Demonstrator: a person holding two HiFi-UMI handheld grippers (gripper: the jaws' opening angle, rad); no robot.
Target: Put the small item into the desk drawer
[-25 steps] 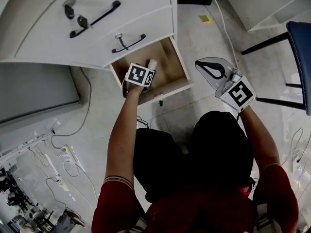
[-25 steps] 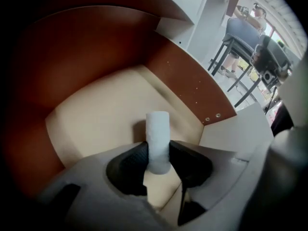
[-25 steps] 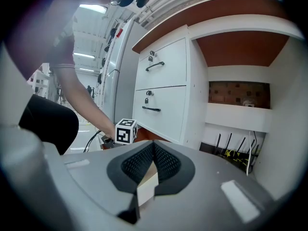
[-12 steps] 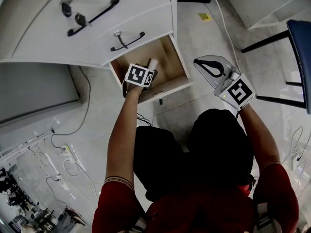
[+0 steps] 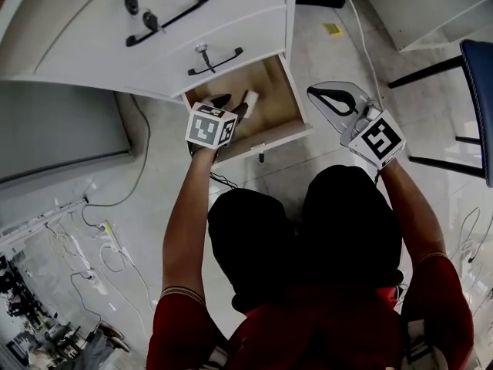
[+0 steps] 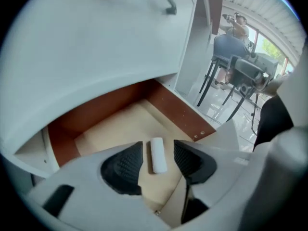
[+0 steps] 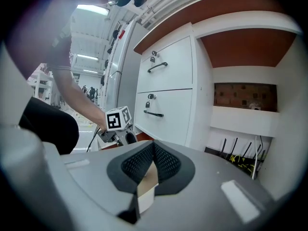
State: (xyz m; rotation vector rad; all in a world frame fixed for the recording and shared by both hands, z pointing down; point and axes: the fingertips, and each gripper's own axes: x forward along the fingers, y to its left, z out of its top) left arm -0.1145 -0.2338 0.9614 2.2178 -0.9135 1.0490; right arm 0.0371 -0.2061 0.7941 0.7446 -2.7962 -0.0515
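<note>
The small item point(image 6: 157, 155), a short white cylinder, lies on the wooden bottom of the open desk drawer point(image 6: 179, 112). My left gripper point(image 6: 158, 147) hangs just above it, open, with a black pad on either side and neither pad touching it. In the head view the small item point(image 5: 250, 99) shows in the drawer point(image 5: 291, 108), just ahead of the left gripper point(image 5: 231, 105). My right gripper point(image 5: 314, 93) is held over the floor to the right of the drawer. Its jaws point(image 7: 153, 146) are shut with nothing between them.
Above the open drawer are two closed white drawers with black handles point(image 5: 171, 18) and keys in their locks point(image 5: 203, 51). A blue chair point(image 5: 477, 91) stands at the right. Cables and a power strip point(image 5: 100, 260) lie on the floor at the left.
The left gripper's jaws have let go of the white item, which now lies in the drawer. The gripper has drawn back a little toward the person. The right gripper has hardly moved.
</note>
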